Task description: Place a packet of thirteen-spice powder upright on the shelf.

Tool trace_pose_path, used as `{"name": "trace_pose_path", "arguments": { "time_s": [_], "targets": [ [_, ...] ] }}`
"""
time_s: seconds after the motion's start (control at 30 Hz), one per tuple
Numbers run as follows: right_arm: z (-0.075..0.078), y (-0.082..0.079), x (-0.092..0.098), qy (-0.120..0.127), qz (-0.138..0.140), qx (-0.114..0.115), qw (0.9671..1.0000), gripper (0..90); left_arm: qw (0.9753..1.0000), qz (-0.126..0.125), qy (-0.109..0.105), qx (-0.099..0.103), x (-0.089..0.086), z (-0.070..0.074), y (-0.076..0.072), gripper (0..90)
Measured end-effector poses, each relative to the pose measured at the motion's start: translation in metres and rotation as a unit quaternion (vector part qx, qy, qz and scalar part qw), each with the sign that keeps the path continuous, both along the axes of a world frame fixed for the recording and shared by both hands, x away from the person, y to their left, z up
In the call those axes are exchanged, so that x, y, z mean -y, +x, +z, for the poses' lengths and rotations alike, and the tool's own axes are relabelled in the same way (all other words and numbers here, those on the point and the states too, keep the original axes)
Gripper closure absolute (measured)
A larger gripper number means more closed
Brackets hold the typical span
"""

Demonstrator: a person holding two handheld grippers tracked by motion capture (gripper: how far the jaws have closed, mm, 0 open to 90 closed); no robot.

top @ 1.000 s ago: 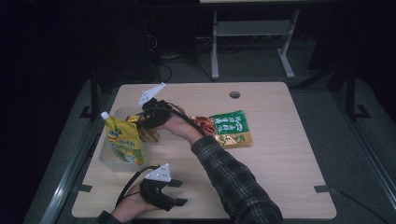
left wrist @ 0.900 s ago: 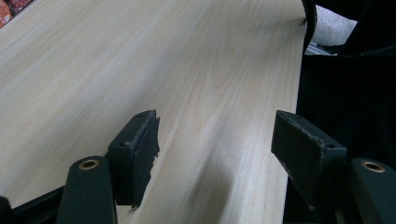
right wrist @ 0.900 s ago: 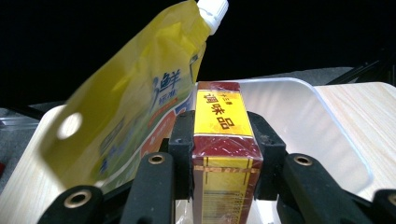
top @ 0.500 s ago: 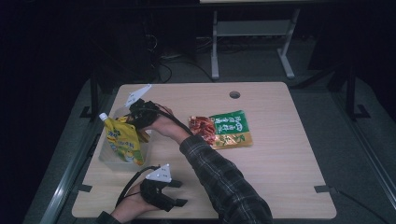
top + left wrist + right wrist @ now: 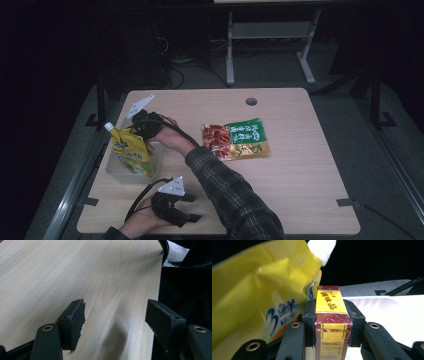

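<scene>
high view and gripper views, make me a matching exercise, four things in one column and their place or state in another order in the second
Things:
1. yellow pouch
2. small box
3. left gripper
4. red and green packet

Places or states:
a. lies flat at mid table
b. open over bare wood
c. stands in the clear tub
d. clamped in the right gripper

Pairs: 1-c, 2-d, 3-b, 4-a

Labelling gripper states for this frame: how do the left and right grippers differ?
The left gripper is open with nothing between its jaws; the right gripper is shut on a small yellow-and-maroon box. The left rests low at the table's near edge; the right reaches to the clear bin beside the yellow spouted pouch. Both have black jaws.
</scene>
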State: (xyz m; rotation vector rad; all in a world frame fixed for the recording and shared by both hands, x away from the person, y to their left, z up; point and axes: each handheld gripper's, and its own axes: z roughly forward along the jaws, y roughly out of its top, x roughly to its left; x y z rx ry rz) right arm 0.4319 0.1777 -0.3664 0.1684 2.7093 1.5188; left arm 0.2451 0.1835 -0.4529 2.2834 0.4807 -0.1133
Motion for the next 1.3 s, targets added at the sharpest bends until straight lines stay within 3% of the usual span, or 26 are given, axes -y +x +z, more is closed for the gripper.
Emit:
{"name": "trace_pose_path", "arguments": {
  "time_s": [0.07, 0.23, 0.33, 0.4, 0.6, 0.8, 1.07, 1.17, 1.2, 1.23, 1.3],
  "targets": [
    [0.000, -0.001, 0.004, -0.005, -0.003, 0.008, 0.9999, 61.5, 1.0000, 0.001, 0.000, 0.000, 0.000, 0.000, 0.000, 31.3],
    [0.006, -0.002, 0.016, 0.000, -0.012, 0.004, 0.9999, 53.6, 1.0000, 0.000, 0.002, 0.000, 0.000, -0.001, 0.000, 31.3],
    [0.013, -0.005, 0.034, 0.001, -0.029, 0.011, 0.9995, 46.1, 1.0000, 0.001, 0.003, -0.002, 0.000, -0.001, 0.000, 31.3],
    [0.016, -0.007, 0.045, 0.004, -0.038, 0.009, 0.9992, 44.3, 0.9999, 0.011, -0.008, -0.008, 0.001, -0.002, -0.001, 31.3],
    [0.018, -0.008, 0.074, -0.001, -0.060, 0.012, 0.9981, 41.8, 0.9999, 0.013, -0.006, -0.009, -0.001, -0.001, 0.000, 31.3],
    [0.011, -0.010, 0.105, -0.008, -0.087, 0.004, 0.9962, 40.7, 0.9999, 0.013, -0.004, -0.007, -0.001, -0.001, 0.001, 31.3],
    [-0.001, 0.001, 0.146, -0.015, -0.145, -0.011, 0.9893, 45.2, 0.9997, 0.023, -0.009, -0.004, -0.003, 0.001, 0.001, 31.3],
    [-0.006, 0.006, 0.159, -0.014, -0.179, -0.019, 0.9836, 51.4, 0.9997, 0.023, -0.009, 0.003, -0.005, 0.002, 0.002, 31.3],
    [-0.010, 0.010, 0.167, -0.018, -0.203, -0.018, 0.9789, 59.6, 0.9996, 0.025, -0.009, 0.006, -0.005, 0.002, 0.003, 31.4],
    [-0.010, 0.010, 0.167, -0.018, -0.203, -0.018, 0.9789, 59.6, 0.9996, 0.024, -0.008, 0.010, -0.006, 0.002, 0.003, 31.4],
    [-0.014, 0.015, 0.175, -0.022, -0.224, -0.021, 0.9741, 68.3, 0.9995, 0.027, -0.009, 0.013, -0.007, 0.003, 0.004, 31.3]
  ]
}}
